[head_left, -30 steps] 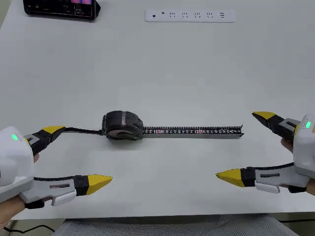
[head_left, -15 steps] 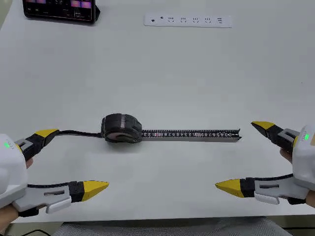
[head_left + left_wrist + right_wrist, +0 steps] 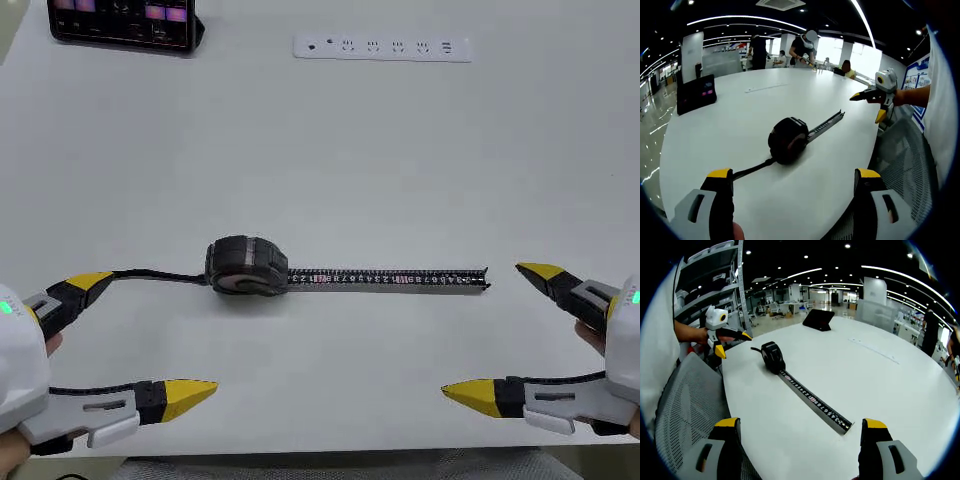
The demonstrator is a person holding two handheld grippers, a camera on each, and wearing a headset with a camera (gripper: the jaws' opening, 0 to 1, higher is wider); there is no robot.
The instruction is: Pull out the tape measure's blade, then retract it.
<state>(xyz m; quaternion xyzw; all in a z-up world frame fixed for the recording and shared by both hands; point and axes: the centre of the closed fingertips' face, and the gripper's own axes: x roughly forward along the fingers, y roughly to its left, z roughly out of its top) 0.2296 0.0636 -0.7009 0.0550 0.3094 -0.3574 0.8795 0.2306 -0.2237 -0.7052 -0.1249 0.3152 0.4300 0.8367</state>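
Since a second ago both grippers have drawn back a little toward the person, while the blade is no longer or shorter than it was.

In the head view, the tape measure lies on the white table, blade run out to the right, black strap trailing left. The left gripper sits just off the strap's end and the right gripper just past the blade's tip. Both have jaws spread wide and touch nothing. That flanking stance probably readies one to steady the case and the other to guide the blade home.

In the left gripper view, the case sits ahead between the parted jaws, strap leading toward them.

In the right gripper view, the blade's hooked end lies just ahead, between the open jaws.
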